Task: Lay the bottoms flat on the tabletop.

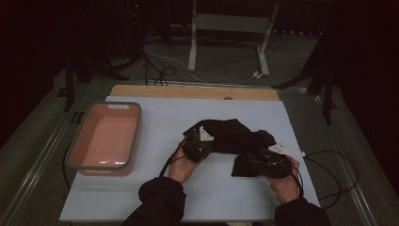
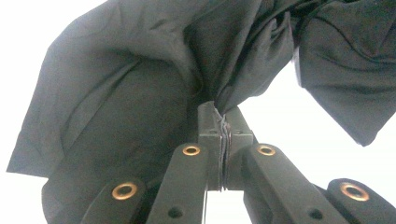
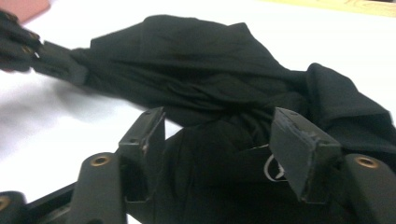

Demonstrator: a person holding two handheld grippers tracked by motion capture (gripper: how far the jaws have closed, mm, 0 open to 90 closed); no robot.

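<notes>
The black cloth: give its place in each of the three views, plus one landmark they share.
High view: black cloth right of centre on the table, between both grippers.
Left gripper view: across the top, pinched by the shut jaws.
Right gripper view: across the middle, some between open jaws.
Shared landmark: white tabletop.

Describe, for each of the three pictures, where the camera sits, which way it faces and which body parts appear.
High view: above the table, looking forward and down; both forearms and hands enter from below.
Left gripper view: on the left gripper, facing the black cloth pinched in its fingers.
Right gripper view: on the right gripper, its spread fingers around cloth.
Shared: the cloth; the right gripper view also catches the left gripper.
</notes>
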